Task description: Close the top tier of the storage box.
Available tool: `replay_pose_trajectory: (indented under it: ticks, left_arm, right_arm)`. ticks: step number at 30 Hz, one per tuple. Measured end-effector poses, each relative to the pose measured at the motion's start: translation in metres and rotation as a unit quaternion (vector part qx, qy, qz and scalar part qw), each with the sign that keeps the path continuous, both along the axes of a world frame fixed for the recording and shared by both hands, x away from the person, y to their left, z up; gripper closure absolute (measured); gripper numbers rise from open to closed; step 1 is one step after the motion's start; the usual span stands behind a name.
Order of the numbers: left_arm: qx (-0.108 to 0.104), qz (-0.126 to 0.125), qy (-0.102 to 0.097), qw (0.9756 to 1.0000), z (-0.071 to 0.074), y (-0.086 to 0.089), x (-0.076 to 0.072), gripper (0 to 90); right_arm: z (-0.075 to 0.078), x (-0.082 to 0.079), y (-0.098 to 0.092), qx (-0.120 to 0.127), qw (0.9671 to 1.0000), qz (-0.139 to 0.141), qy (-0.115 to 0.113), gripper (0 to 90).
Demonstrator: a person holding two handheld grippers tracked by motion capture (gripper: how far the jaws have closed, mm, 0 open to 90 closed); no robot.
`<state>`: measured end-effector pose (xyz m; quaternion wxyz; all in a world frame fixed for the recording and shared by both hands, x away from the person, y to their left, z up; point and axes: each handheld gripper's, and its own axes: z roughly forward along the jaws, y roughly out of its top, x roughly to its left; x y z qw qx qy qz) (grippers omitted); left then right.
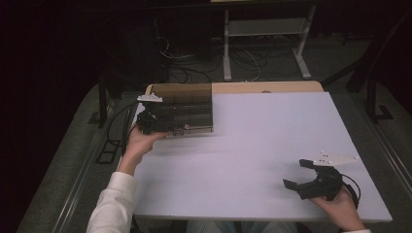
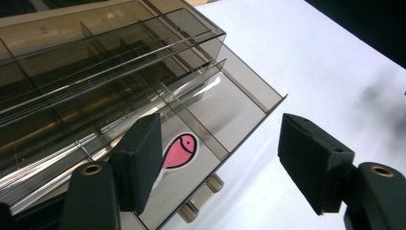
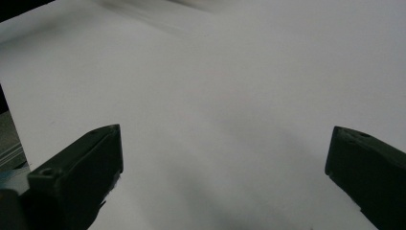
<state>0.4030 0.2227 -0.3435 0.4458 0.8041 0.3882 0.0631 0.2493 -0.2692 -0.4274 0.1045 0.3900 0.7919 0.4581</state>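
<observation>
A smoky clear plastic organiser box [image 1: 187, 107] with several compartments stands at the white table's far left. In the left gripper view its lower drawer [image 2: 215, 110] sticks out and carries a pink fish sticker [image 2: 181, 149]. My left gripper [image 1: 165, 127] is at the box's front left corner. Its jaws [image 2: 218, 129] are open, with the drawer's corner between them and no pad pressing on it. My right gripper [image 1: 293, 173] rests near the table's front right, wide open over bare table [image 3: 225, 132], with nothing between its jaws.
The white table top [image 1: 262, 145] stretches between the two grippers. A wooden strip [image 1: 272, 87] runs along its far edge. Behind it are a white frame [image 1: 262, 29] and loose cables [image 1: 194, 63] on the floor.
</observation>
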Motion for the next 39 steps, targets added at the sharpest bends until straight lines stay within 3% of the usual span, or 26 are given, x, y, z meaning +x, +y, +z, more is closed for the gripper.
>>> replay_pose_trajectory:
  ticks: [4, 24, 39]
  left_arm:
    - [-0.001, -0.003, -0.013, 0.9999, 0.003, -0.001, -0.006, 30.8]
    - [-0.007, -0.032, -0.024, 0.9992, 0.002, -0.004, -0.026, 30.9]
    - [-0.007, -0.057, -0.016, 0.9982, -0.011, -0.003, -0.032, 42.1]
  right_arm:
    - [0.0, 0.0, 0.0, 0.0, 1.0, 0.0, 0.001, 0.0]
    - [0.0, 0.0, 0.0, 0.001, 1.0, 0.0, -0.001, 0.0]
    - [0.0, 0.0, 0.0, 0.0, 1.0, 0.0, 0.0, 0.0]
